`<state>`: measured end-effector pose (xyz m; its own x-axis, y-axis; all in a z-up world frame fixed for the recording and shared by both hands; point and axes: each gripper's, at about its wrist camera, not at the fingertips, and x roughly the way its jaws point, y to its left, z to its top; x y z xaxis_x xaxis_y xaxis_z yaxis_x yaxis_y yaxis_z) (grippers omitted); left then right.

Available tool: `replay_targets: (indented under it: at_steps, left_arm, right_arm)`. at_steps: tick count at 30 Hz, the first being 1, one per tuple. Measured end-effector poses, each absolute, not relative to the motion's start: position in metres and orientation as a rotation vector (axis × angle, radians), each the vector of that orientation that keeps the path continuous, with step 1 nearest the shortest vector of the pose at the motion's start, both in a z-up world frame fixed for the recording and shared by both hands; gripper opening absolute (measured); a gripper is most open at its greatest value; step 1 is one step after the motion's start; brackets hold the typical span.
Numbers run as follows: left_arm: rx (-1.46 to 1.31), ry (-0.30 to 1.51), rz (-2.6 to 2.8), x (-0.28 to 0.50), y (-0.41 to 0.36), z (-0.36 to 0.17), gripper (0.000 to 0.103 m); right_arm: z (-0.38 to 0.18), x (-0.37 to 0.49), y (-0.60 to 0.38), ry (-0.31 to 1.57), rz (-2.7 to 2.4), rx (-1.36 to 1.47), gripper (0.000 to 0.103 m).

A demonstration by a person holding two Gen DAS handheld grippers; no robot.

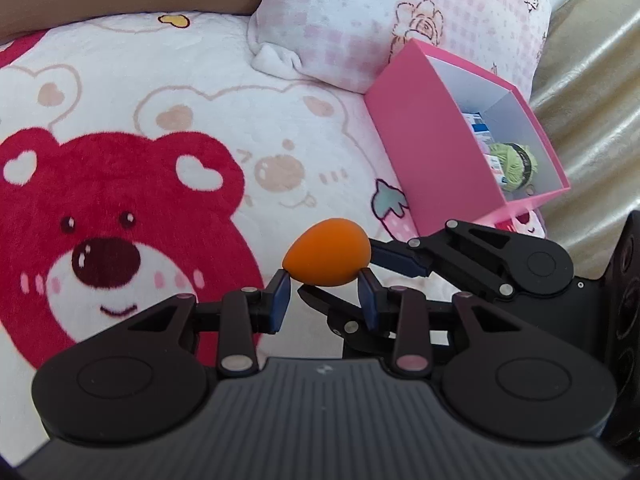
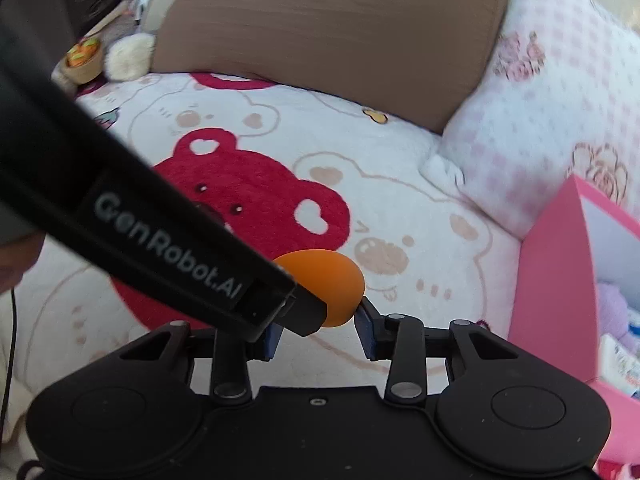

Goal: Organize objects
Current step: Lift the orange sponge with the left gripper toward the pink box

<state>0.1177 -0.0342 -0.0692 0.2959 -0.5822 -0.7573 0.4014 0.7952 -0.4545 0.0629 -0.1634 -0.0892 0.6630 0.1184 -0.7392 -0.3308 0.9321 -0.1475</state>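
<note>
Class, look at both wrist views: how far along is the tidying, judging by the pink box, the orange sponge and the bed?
Done: the pink box already holds green yarn and small packets. In hand: the left gripper clamps the orange sponge above the bear blanket; the right gripper touches it too, seemingly a handover. Left: getting the sponge into the box.

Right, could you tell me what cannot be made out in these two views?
- Right wrist view: the body of the left gripper hides one pad of the right gripper and part of the orange sponge.
- Right wrist view: the pink box is cut off by the right edge.
- Left wrist view: the box's walls hide most contents beside the green yarn.
</note>
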Motion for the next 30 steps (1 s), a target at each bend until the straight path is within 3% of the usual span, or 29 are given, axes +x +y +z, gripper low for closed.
replay_targets:
  at_steps: [30]
  left_arm:
    - [-0.106, 1.101, -0.709, 0.055, -0.066, 0.008, 0.038]
  right_arm:
    - [-0.015, -0.005, -0.171, 0.801, 0.294, -0.303, 0.051]
